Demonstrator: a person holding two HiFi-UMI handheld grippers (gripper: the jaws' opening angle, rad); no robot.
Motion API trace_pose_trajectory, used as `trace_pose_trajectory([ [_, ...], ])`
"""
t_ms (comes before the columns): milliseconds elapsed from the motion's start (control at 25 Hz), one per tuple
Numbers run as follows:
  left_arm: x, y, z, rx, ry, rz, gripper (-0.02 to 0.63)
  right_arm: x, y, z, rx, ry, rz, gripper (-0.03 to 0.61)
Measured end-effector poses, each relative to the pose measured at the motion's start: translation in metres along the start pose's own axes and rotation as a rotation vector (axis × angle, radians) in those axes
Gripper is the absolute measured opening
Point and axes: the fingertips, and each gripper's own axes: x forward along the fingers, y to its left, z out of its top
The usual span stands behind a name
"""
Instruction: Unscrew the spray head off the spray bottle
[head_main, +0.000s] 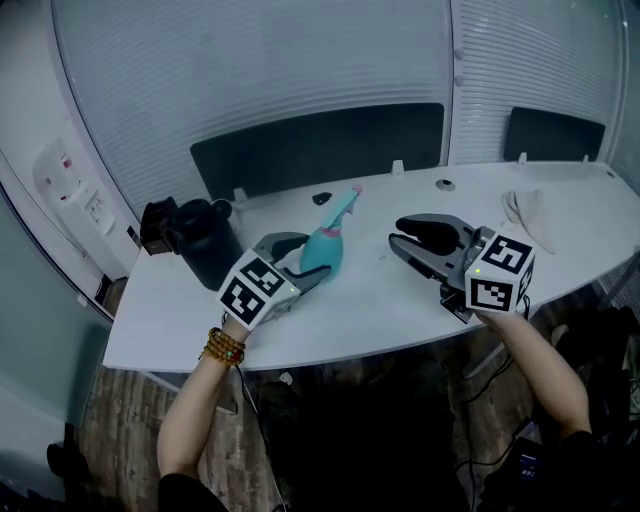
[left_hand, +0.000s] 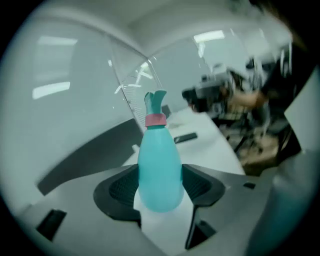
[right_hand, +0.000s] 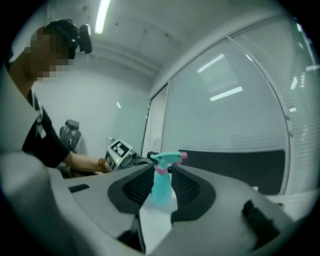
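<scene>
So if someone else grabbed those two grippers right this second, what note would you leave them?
Left gripper: shut on the body of the spray bottle, which leans tilted at the white table.
Right gripper: open and empty, off to the bottle's right, pointing at it, not touching.
Done: the bottle is gripped.
Left: the spray head is still on above the pink collar. Probably bring the right gripper onto it and twist it off.

The right gripper (right_hand: 161, 172) has fingers (right_hand: 137, 186) apart, framing a teal spray bottle (right_hand: 161, 192), seemingly beyond them.
</scene>
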Motion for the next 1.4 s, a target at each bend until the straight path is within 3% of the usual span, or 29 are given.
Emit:
trace_pose_trajectory([
  [80,-0.009,0.024,-0.003,0.344,0.182,0.277,0.278,0.008,-0.002,0.005,0.233,-0.003,0.038,0.100],
  [160,-0.022,0.037,0.006,0.613,0.286,0.465,0.278,0.020,-0.006,0.004,0.562,-0.028,0.130,0.126],
  [240,-0.031,0.041,0.016,0.787,0.342,0.567,0.278,0.032,-0.004,-0.005,0.837,-0.048,0.228,0.157],
  [280,-0.033,0.041,0.019,0.843,0.363,0.598,0.278,0.037,-0.003,-0.010,0.914,-0.049,0.256,0.163],
  [360,-0.036,0.042,0.021,0.895,0.381,0.628,0.278,0.040,-0.002,-0.018,0.977,-0.041,0.275,0.163],
  [440,-0.036,0.042,0.017,0.874,0.378,0.621,0.278,0.041,0.003,-0.021,0.998,-0.032,0.290,0.163],
  [640,-0.039,0.050,0.005,0.847,0.397,0.616,0.278,0.045,0.009,-0.019,0.945,-0.004,0.289,0.163],
  [720,-0.039,0.049,0.000,0.786,0.387,0.579,0.278,0.045,0.010,-0.014,0.865,0.016,0.276,0.163],
  [760,-0.036,0.047,-0.003,0.701,0.361,0.521,0.278,0.042,0.010,-0.009,0.805,0.017,0.265,0.163],
  [840,-0.026,0.035,-0.010,0.442,0.267,0.326,0.278,0.033,0.005,0.001,0.721,-0.021,0.240,0.163],
  [960,-0.013,0.007,-0.005,0.031,0.068,-0.009,0.279,0.016,0.000,0.013,0.696,-0.096,0.236,0.163],
  [1080,-0.003,-0.013,-0.001,-0.244,-0.058,-0.231,0.279,-0.002,0.002,0.014,0.684,-0.127,0.232,0.163],
  [1160,0.007,-0.014,-0.008,-0.307,-0.064,-0.277,0.279,-0.015,0.003,0.015,0.660,-0.142,0.221,0.163],
  [1400,0.031,-0.009,-0.033,-0.314,-0.012,-0.274,0.279,-0.040,-0.001,0.005,0.601,-0.114,0.169,0.163],
])
